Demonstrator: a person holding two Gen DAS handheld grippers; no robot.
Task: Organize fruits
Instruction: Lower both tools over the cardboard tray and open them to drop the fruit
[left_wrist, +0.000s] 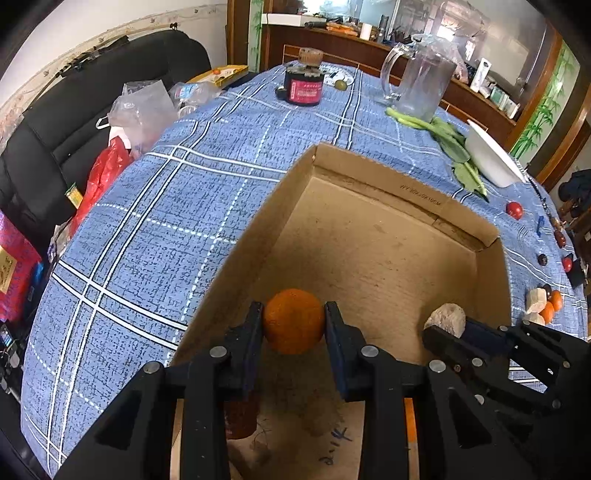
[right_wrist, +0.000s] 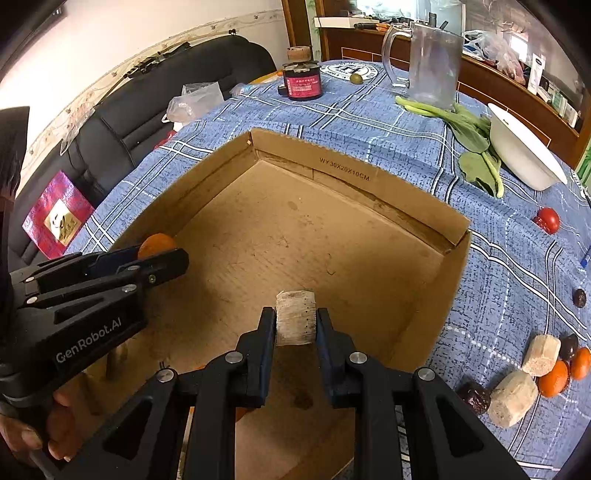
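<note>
I have both grippers held side by side over the open cardboard box (right_wrist: 369, 177), each pointing forward and down into it. My left gripper (left_wrist: 293, 321) is clamped on an orange (left_wrist: 293, 320), one finger on each side of it, above the box floor. My right gripper (right_wrist: 295, 326) is clamped on a pale beige chunk (right_wrist: 296, 317); from the left wrist view that same chunk shows at the tips of the right gripper, just beside the box's right wall. In the right wrist view my left hand (right_wrist: 40, 435) is wrapped round the left gripper's handle at the lower left.

The box sits on the counter (right_wrist: 369, 122), which wears a blue plaid cloth. To the right of the box lies a cluster: two more beige chunks (right_wrist: 515, 397), two small oranges (right_wrist: 554, 378) with a third only possibly behind them, and two dark round fruits (right_wrist: 476, 397). A further dark fruit (right_wrist: 579, 297) and a red fruit (right_wrist: 548, 219) lie apart, farther back.

Farther back I count one glass pitcher (right_wrist: 432, 62), one white bowl (right_wrist: 524, 155), leafy greens (right_wrist: 469, 133), one dark jar (right_wrist: 302, 81) and one small green fruit (right_wrist: 356, 78).

Dark and orange shapes under my fingers inside the box are too hidden to name.
</note>
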